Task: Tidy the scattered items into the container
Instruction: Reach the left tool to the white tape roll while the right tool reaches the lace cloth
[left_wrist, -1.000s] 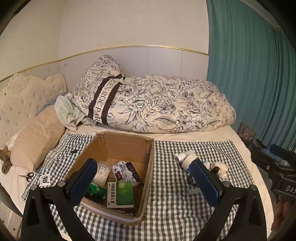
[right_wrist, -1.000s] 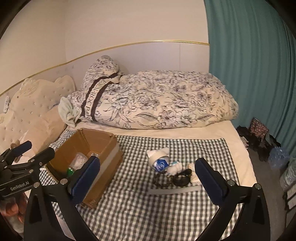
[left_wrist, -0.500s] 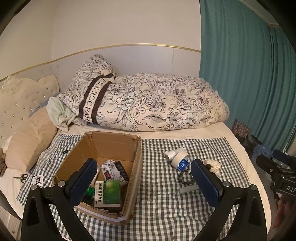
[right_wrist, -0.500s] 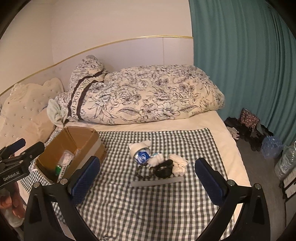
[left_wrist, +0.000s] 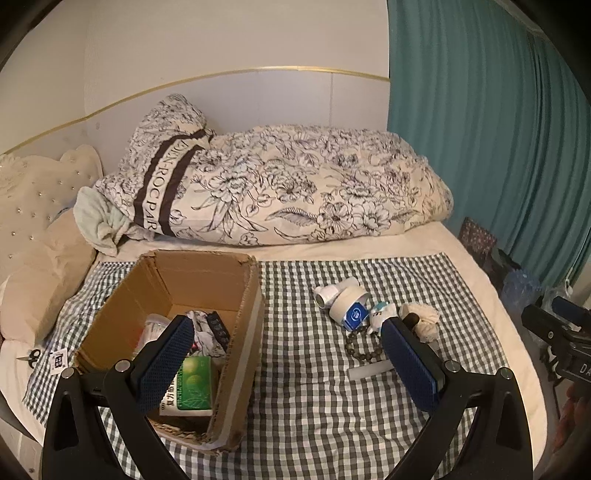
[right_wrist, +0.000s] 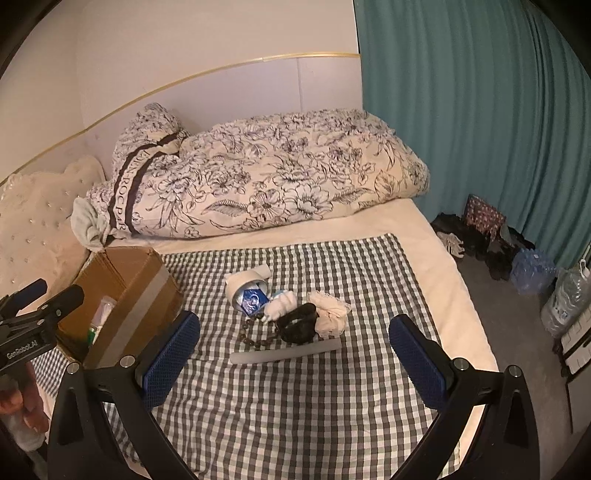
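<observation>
An open cardboard box (left_wrist: 255, 317) (right_wrist: 147, 295) stands on the checked cloth at the left, holding a green packet (left_wrist: 192, 387) and other small items. Right of it lies a cluster: a white roll with a blue label (left_wrist: 349, 308) (right_wrist: 249, 291), a dark bead bracelet (left_wrist: 360, 343) (right_wrist: 255, 334), a black ring-shaped item (right_wrist: 297, 325), a cream cloth wad (right_wrist: 330, 314) and a pale flat strip (right_wrist: 286, 352). My left gripper (left_wrist: 288, 363) hovers open, empty, between box and cluster. My right gripper (right_wrist: 295, 358) is open, empty, just in front of the cluster.
A rolled floral duvet (left_wrist: 277, 188) lies across the back of the bed. Cream pillows (left_wrist: 40, 280) sit at the left, with small scissors (left_wrist: 31, 356) near the cloth's left edge. A teal curtain (right_wrist: 480, 110), bags and water bottles (right_wrist: 532, 269) fill the floor at right.
Both grippers have swung to the right; the box and the cluster have slid leftwards in both views. Both stay open and empty. Nothing on the bed has moved.
</observation>
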